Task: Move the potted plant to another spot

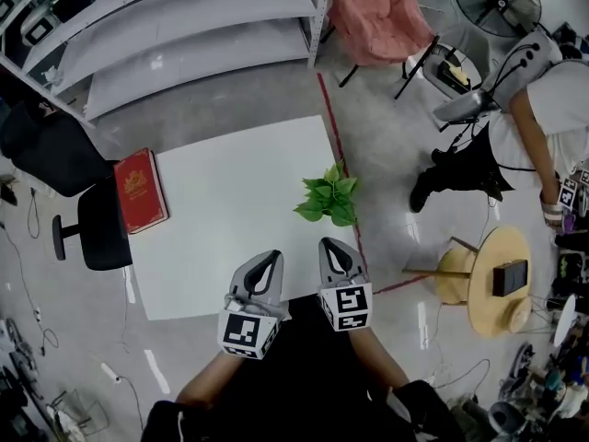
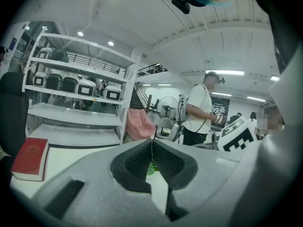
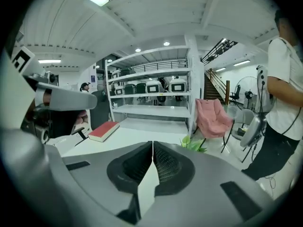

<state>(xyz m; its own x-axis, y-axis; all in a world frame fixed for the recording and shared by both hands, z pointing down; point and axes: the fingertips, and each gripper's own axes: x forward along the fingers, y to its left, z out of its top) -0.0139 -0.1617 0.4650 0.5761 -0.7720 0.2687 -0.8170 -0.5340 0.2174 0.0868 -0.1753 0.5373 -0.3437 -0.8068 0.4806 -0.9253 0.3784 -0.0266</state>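
Left gripper [image 1: 266, 267] and right gripper [image 1: 338, 256] sit side by side over the near edge of the white table [image 1: 230, 219]. Each has its jaws pressed together with nothing between them. The potted plant [image 1: 329, 198] stands just beyond the right gripper, clear of it, at the table's right edge. It appears upright, though leaves hide the pot from above, and the foliage spreads to all sides. A red book [image 1: 140, 190] lies at the left edge. Grey shelving [image 1: 184, 26] stands beyond.
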